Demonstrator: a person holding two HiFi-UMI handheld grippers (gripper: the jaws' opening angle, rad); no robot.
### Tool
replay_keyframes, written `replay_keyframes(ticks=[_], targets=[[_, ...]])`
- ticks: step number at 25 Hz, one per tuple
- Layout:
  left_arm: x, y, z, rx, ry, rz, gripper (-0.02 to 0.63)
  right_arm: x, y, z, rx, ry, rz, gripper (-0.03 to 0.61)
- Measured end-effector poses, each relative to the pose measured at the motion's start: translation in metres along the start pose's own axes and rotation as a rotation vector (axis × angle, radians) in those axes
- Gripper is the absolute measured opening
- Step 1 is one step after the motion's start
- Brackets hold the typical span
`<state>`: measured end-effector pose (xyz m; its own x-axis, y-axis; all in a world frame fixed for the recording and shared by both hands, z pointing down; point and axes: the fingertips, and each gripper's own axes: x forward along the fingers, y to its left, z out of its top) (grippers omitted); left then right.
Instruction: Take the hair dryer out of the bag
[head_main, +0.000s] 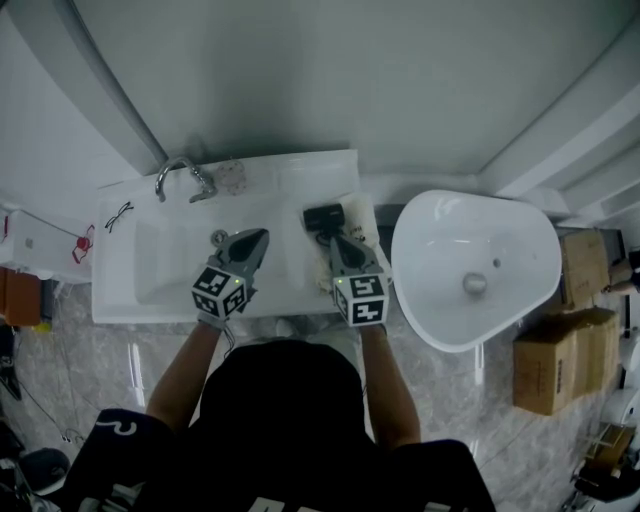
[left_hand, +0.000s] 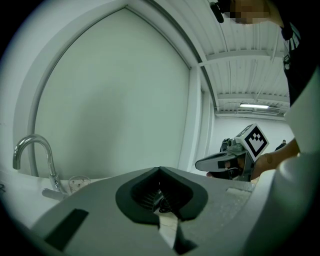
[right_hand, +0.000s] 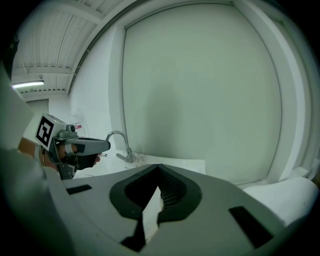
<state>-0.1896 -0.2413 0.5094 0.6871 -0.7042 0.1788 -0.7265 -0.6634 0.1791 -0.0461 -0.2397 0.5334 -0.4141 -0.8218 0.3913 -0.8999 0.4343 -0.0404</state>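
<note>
Over the sink counter, left claw and right claw both pressed together, right above the bag.

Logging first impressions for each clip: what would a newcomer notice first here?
Two shut claws hover over a white vanity: the left claw above the sink, the right claw near its right end. Beyond it a black hair dryer sits at a pale bag; a large white basin fills the right.
</note>
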Motion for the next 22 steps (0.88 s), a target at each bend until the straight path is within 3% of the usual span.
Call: replay_keyframes(ticks=[22], targets=[[-0.0009,0.0062,-0.0042,-0.010,0.004,0.011,-0.002,0.0068,0.0002,-0.0030,0.055,0.006,0.015,-0.005]])
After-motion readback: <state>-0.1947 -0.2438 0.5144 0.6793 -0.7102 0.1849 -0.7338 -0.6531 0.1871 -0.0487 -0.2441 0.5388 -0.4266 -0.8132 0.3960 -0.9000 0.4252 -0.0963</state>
